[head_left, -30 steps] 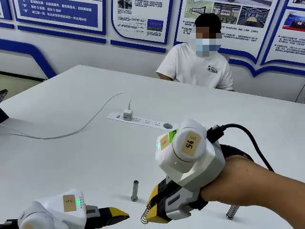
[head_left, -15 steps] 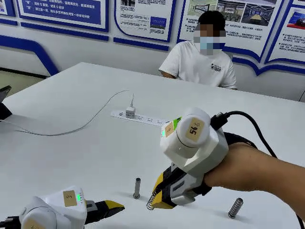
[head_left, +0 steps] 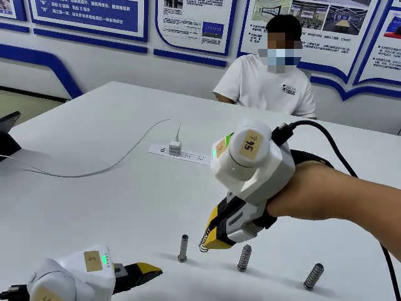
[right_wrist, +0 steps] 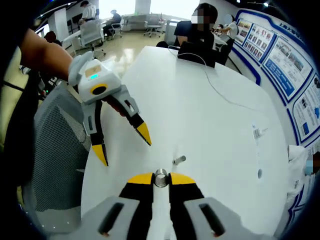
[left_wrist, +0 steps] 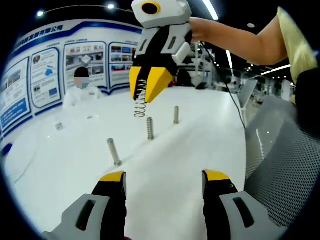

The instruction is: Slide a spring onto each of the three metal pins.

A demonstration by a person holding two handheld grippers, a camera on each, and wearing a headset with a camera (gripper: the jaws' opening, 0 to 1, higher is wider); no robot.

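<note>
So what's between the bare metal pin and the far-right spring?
In the head view: another upright grey coiled spring, plus the right tongs gripping a third spring.

On table: bare pin L, mid spring to its R, end spring farther R; pwr strip behind.

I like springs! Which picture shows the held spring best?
The left gripper view: the spring hangs full length from the right gripper. The head view shows few coils; the right gripper view, just its round end.
</note>
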